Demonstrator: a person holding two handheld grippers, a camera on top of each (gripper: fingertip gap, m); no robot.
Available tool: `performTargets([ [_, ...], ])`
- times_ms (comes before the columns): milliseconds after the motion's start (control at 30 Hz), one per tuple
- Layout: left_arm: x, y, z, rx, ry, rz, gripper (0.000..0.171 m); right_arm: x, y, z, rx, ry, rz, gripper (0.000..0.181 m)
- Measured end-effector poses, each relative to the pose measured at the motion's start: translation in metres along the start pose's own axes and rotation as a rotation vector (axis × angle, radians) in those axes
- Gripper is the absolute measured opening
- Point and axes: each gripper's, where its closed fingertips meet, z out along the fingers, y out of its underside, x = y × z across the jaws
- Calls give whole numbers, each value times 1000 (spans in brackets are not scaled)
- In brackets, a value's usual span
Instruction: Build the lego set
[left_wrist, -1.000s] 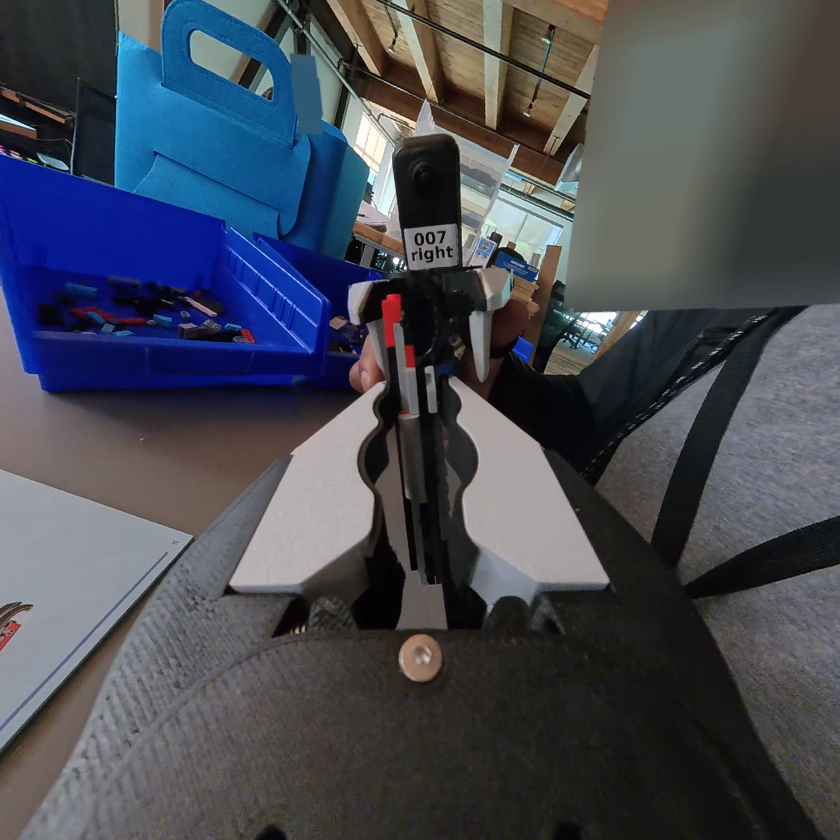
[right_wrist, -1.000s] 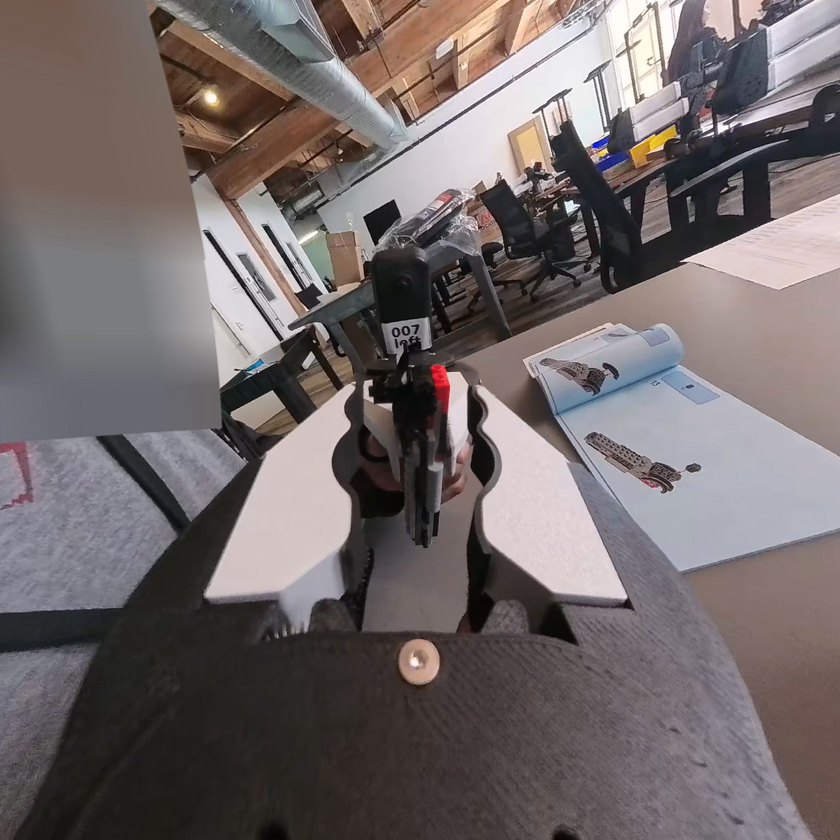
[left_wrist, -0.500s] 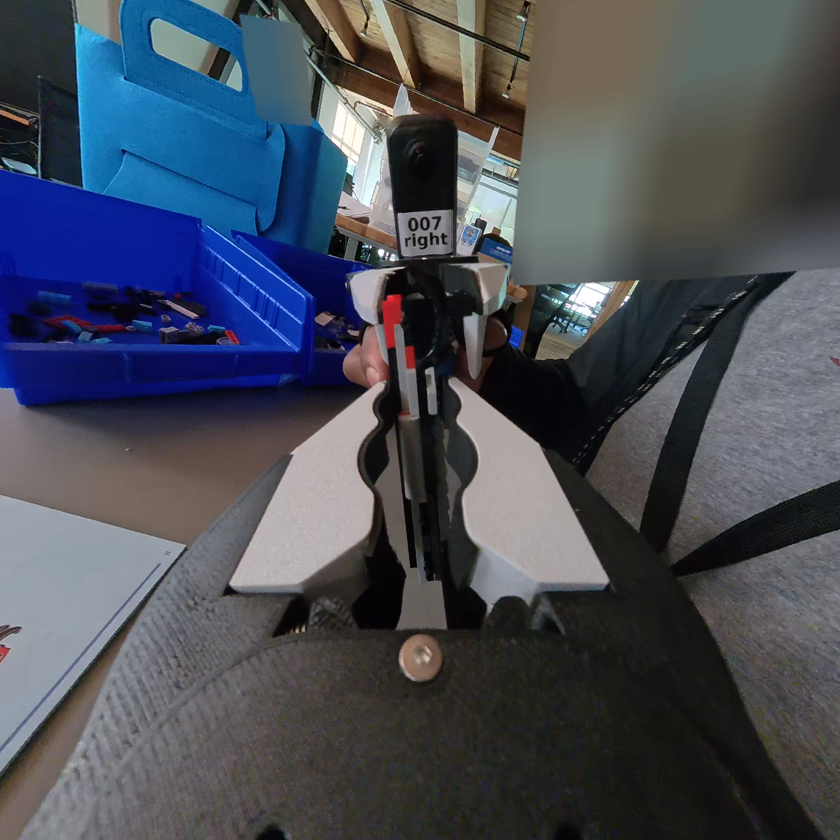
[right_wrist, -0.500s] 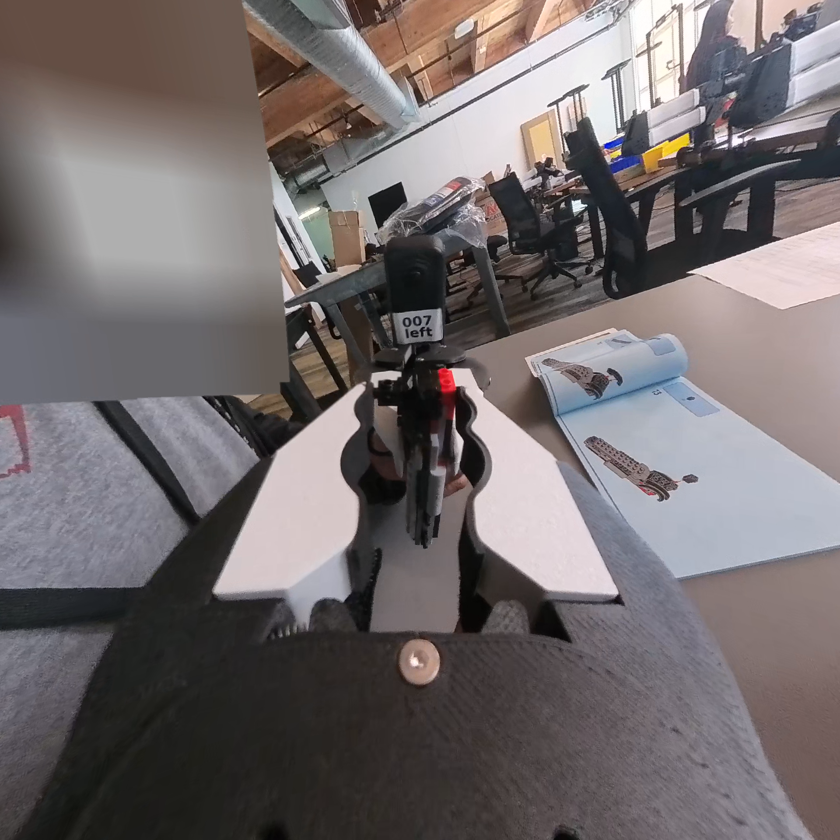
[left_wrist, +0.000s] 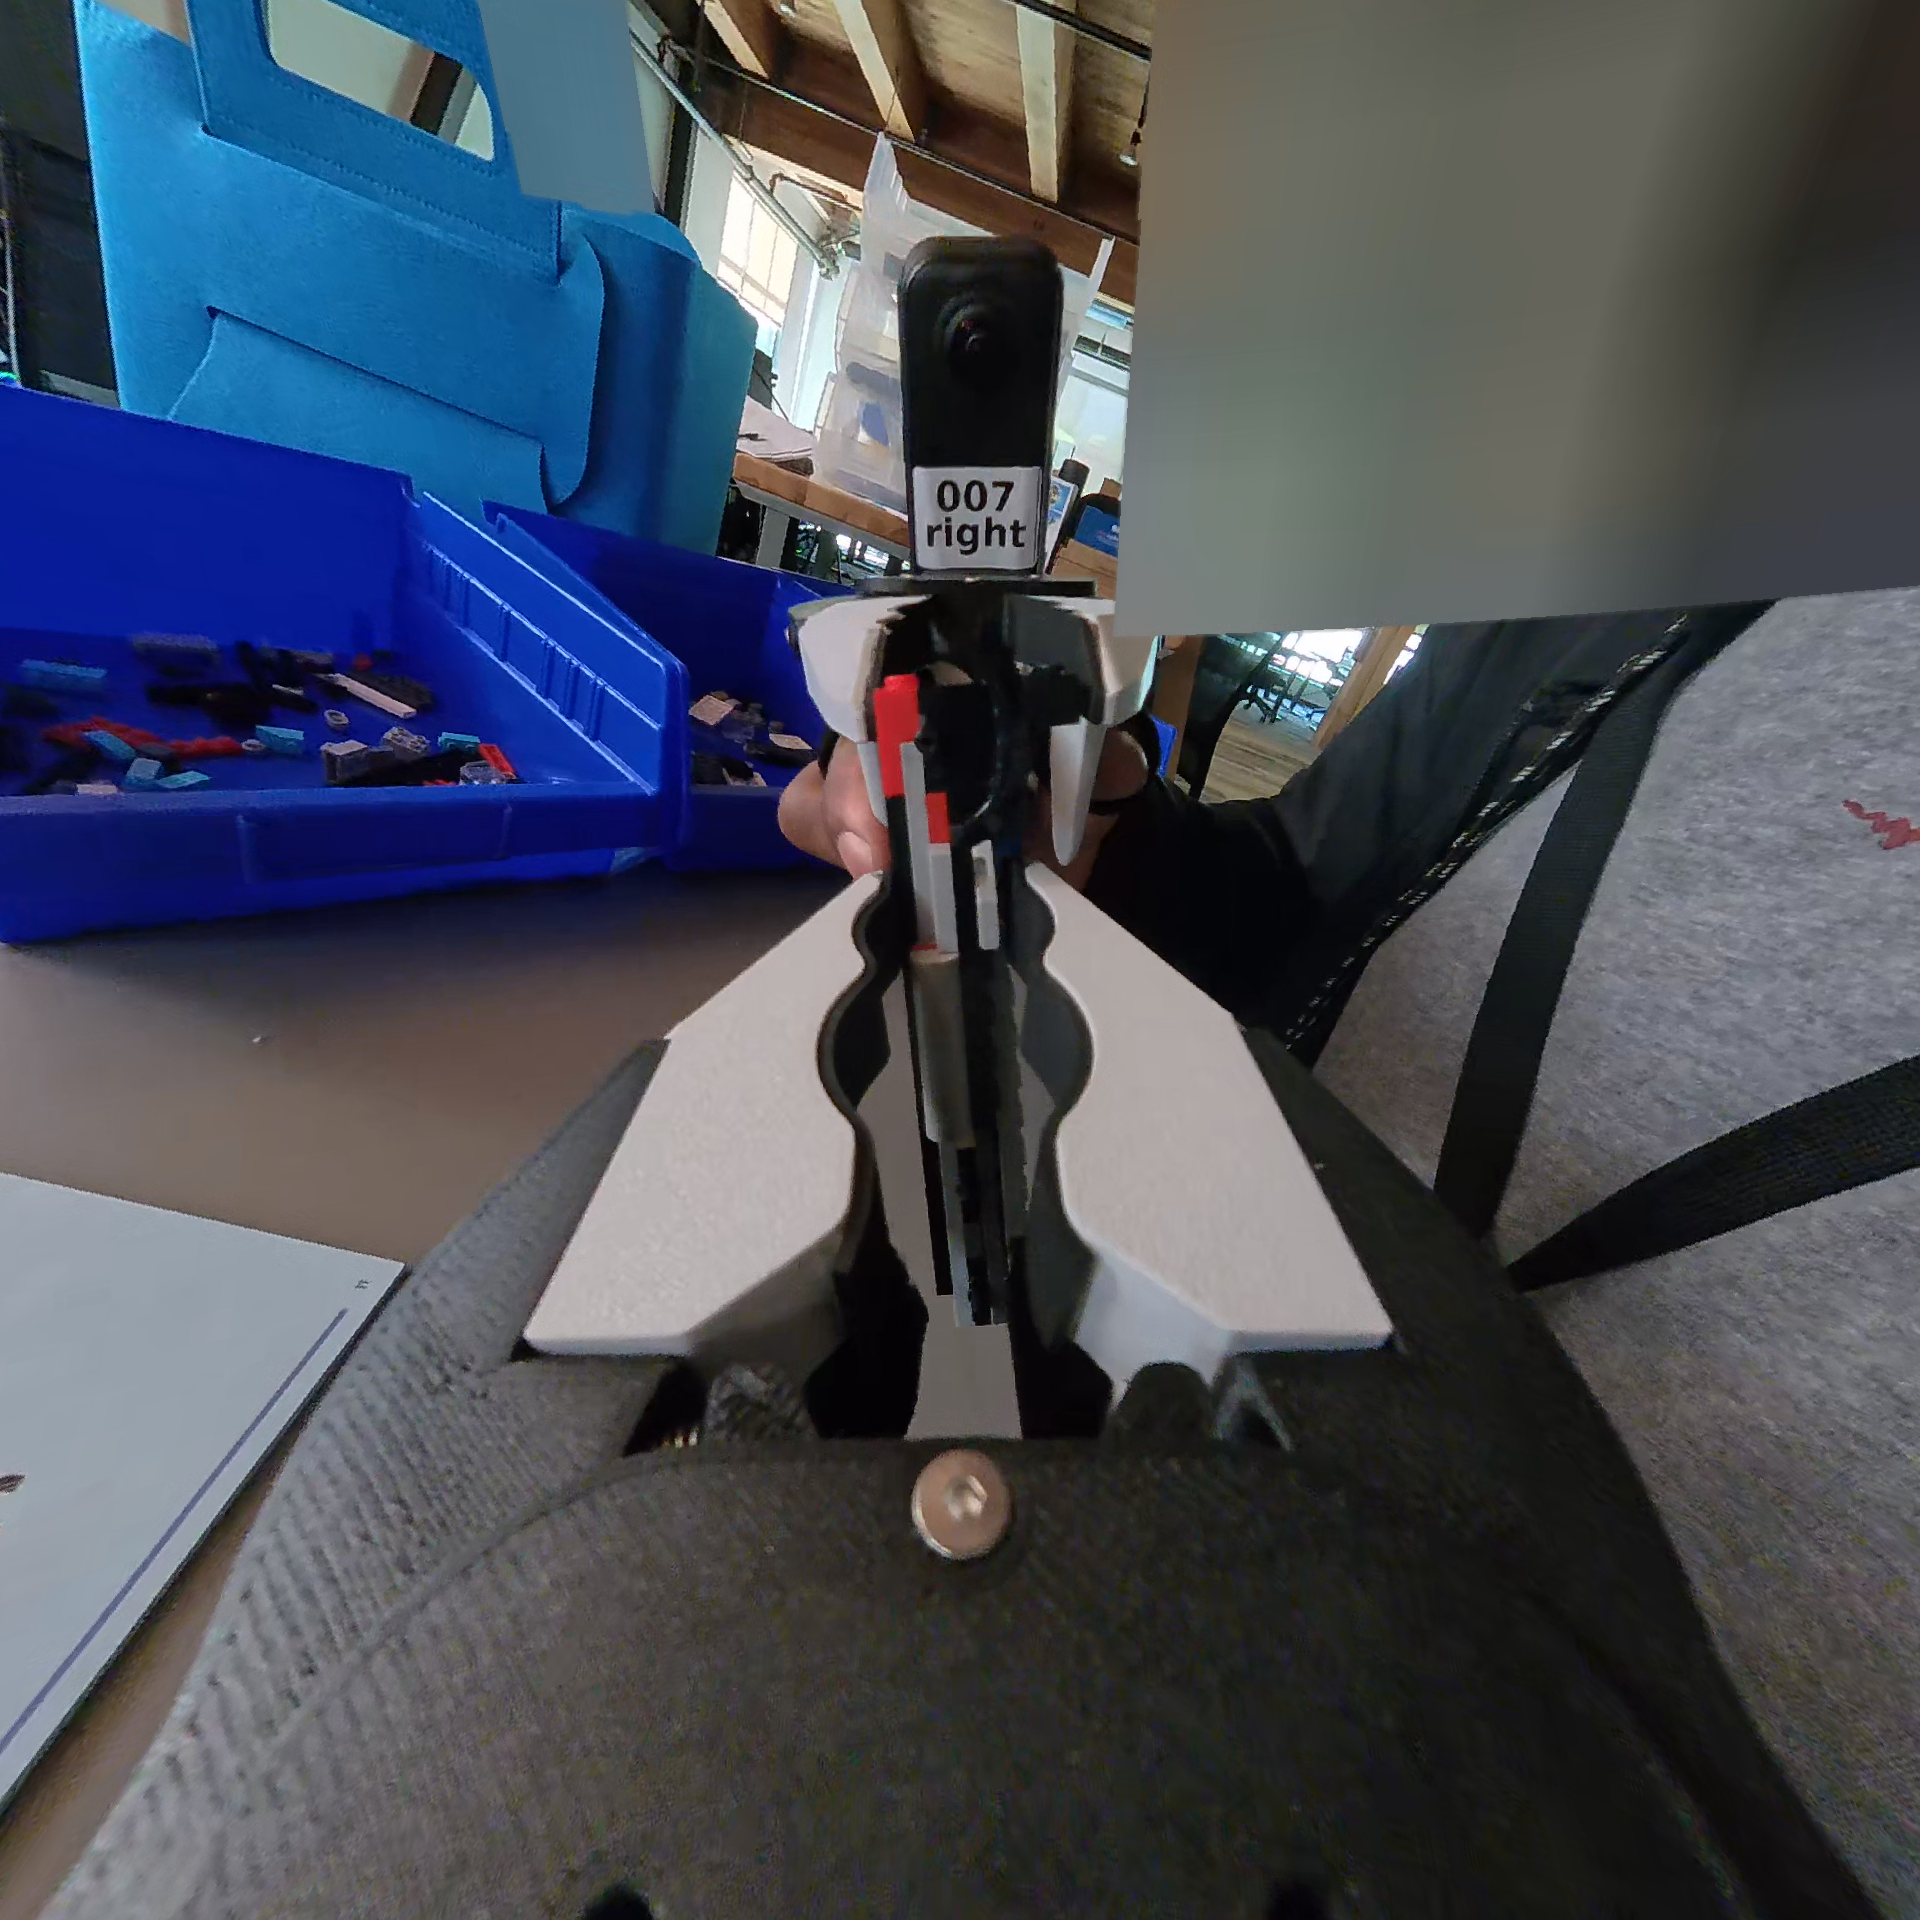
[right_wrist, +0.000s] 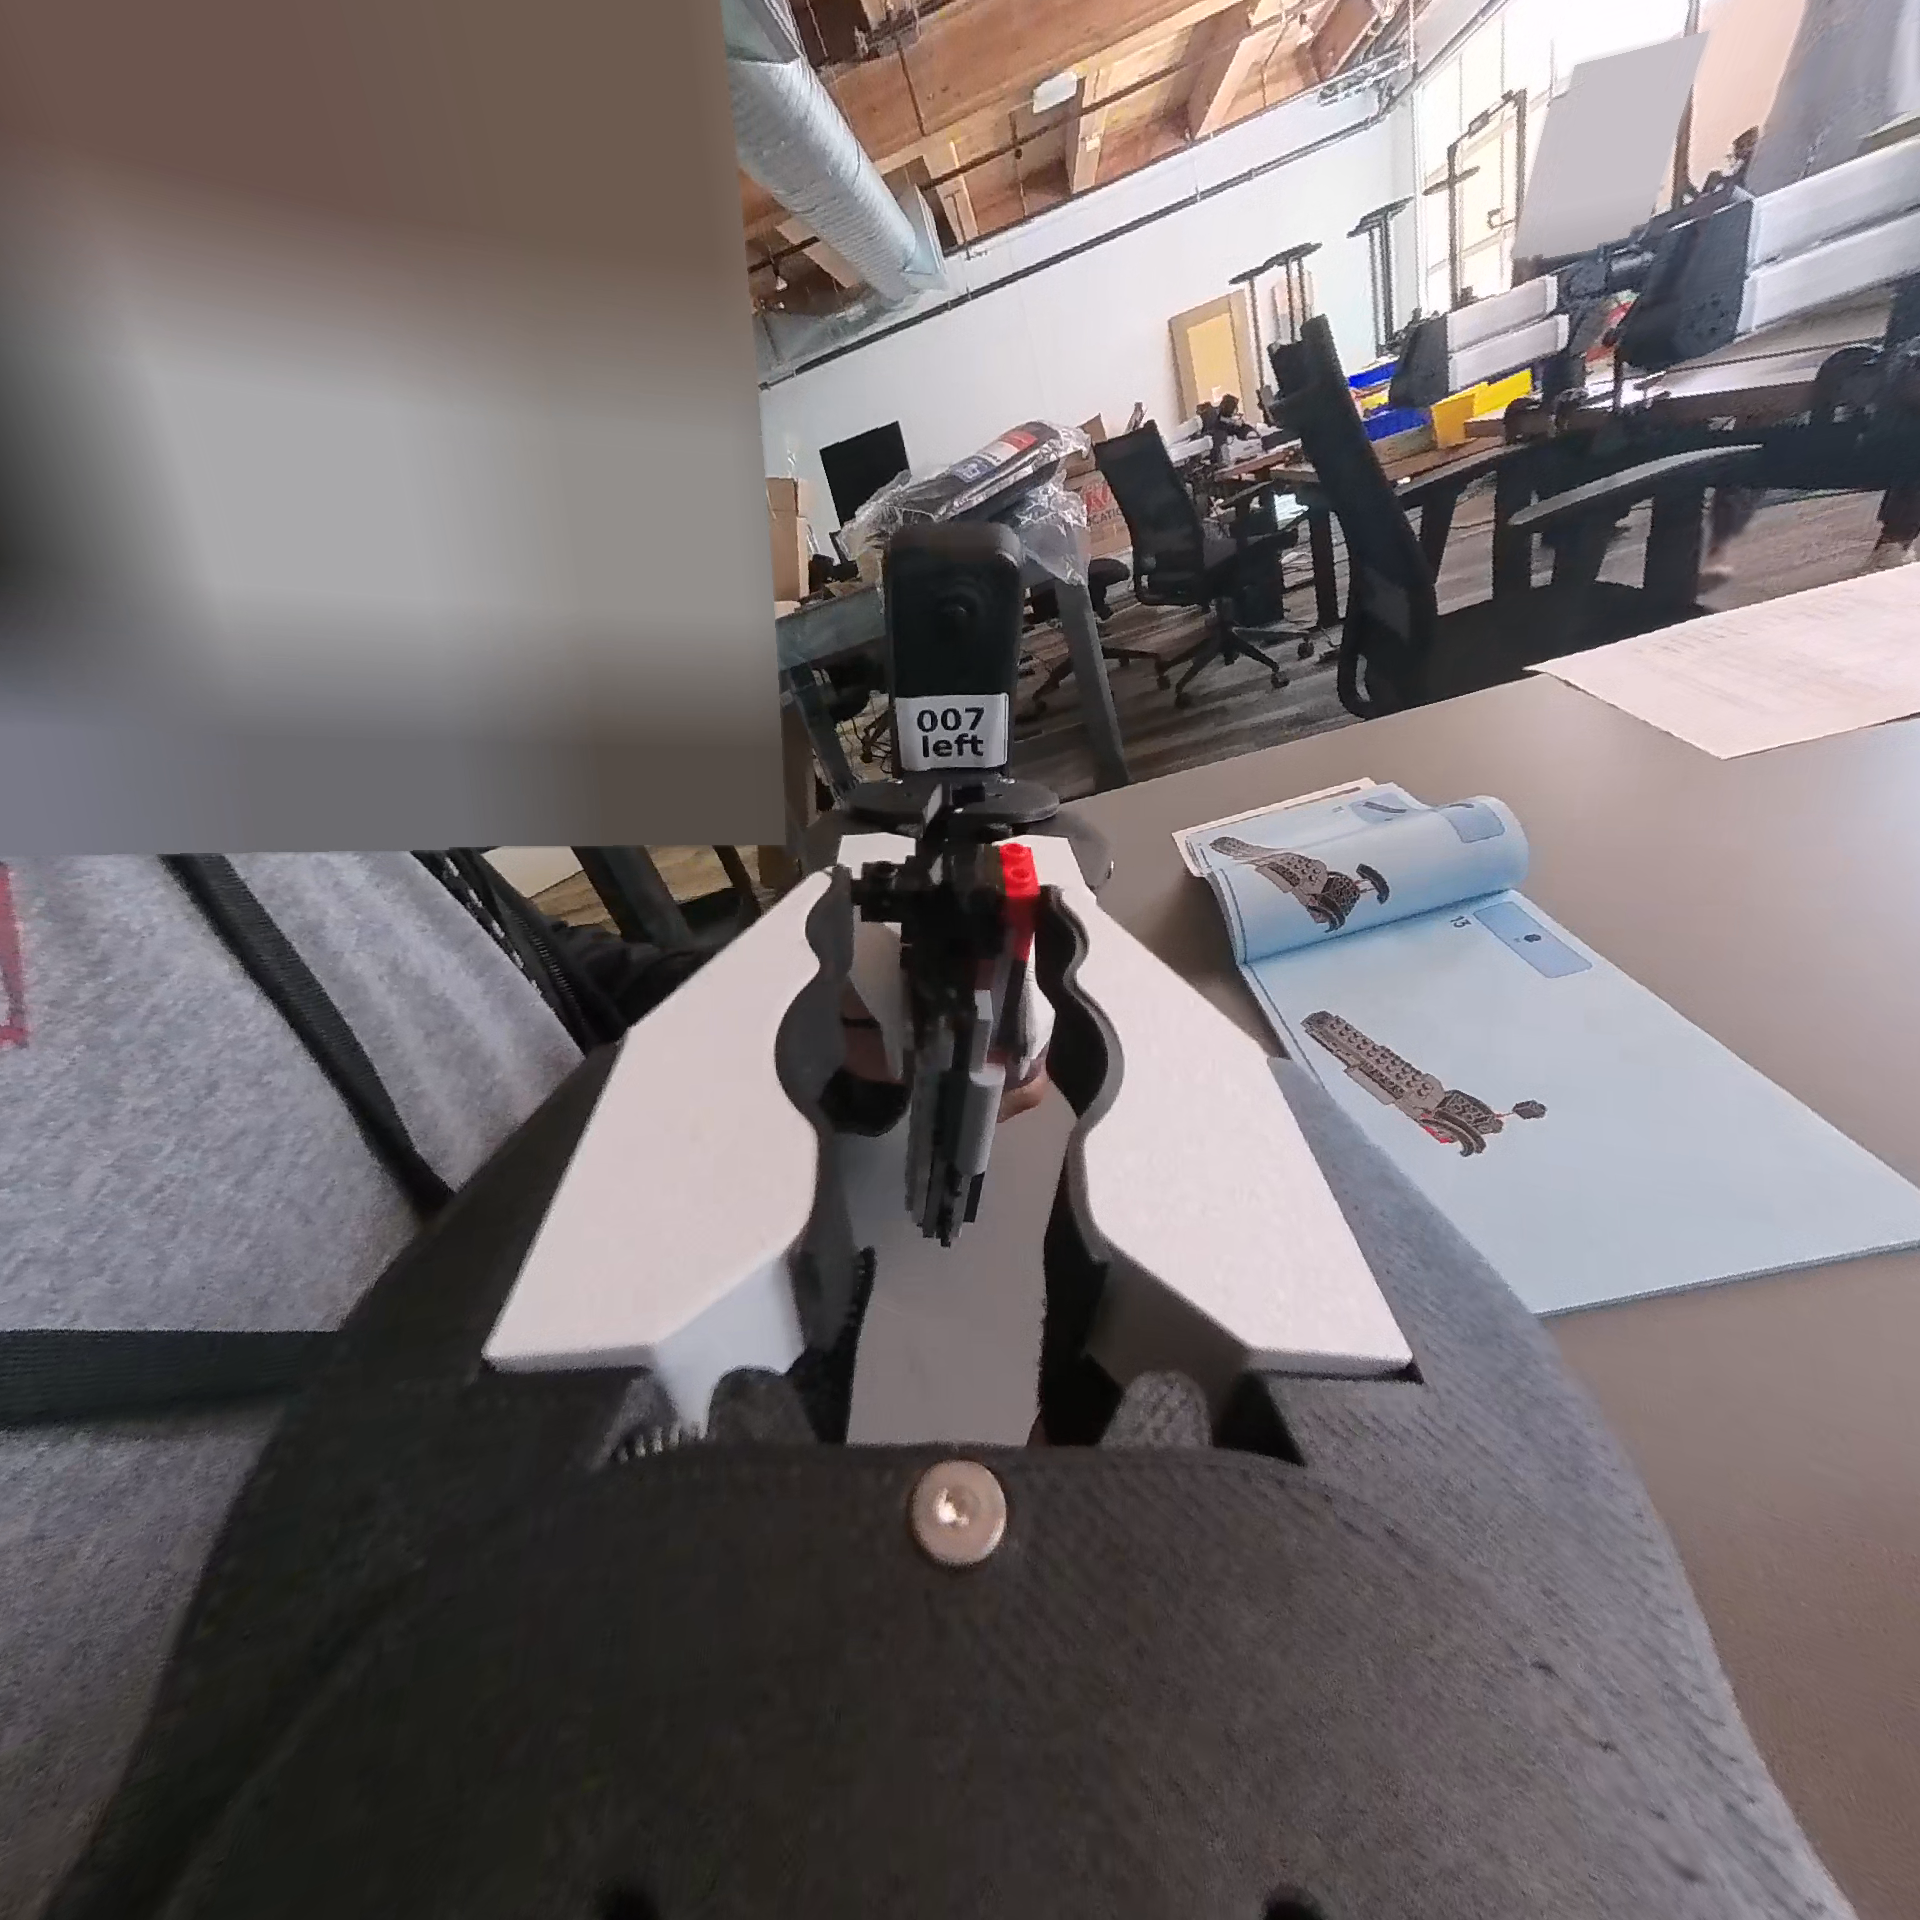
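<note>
A long, thin lego assembly (left_wrist: 961, 1039) of black, grey and red pieces is held in the air between my two grippers, which face each other. My left gripper (left_wrist: 951, 894) is shut on one end, and the assembly runs deep between its white fingers. My right gripper (left_wrist: 956, 727) shows opposite it, closed around the far end. In the right wrist view the assembly (right_wrist: 940, 1122) sits between the fingers of my right gripper (right_wrist: 945, 894), with a red brick at its far end. The left gripper (right_wrist: 961, 862) shows just behind. How tightly the right fingers press is hard to see.
Two blue bins (left_wrist: 312, 831) of loose lego pieces stand on the brown table (left_wrist: 416, 1039), with a blue felt bag (left_wrist: 364, 260) behind them. An open instruction booklet (right_wrist: 1507, 1091) lies on the table. A person's grey top with black straps (left_wrist: 1662, 1039) is close by. Less than 4 cm separates the two grippers' tips.
Both grippers have swung together with the assembly between them, so the bins and the booklet shift in view. The hold on the assembly looks the same.
</note>
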Motion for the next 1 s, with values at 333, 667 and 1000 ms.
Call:
performTargets([
  [333, 1, 2, 1, -24, 4, -3, 18, -1, 2, -2, -13, 2, -6, 38],
  [667, 2, 4, 2, -33, 9, -8, 18, -2, 3, -2, -13, -1, 2, 38],
  [1000, 0, 7, 2, -44, 3, -25, 18, 0, 6, -2, -18, -1, 17, 38],
])
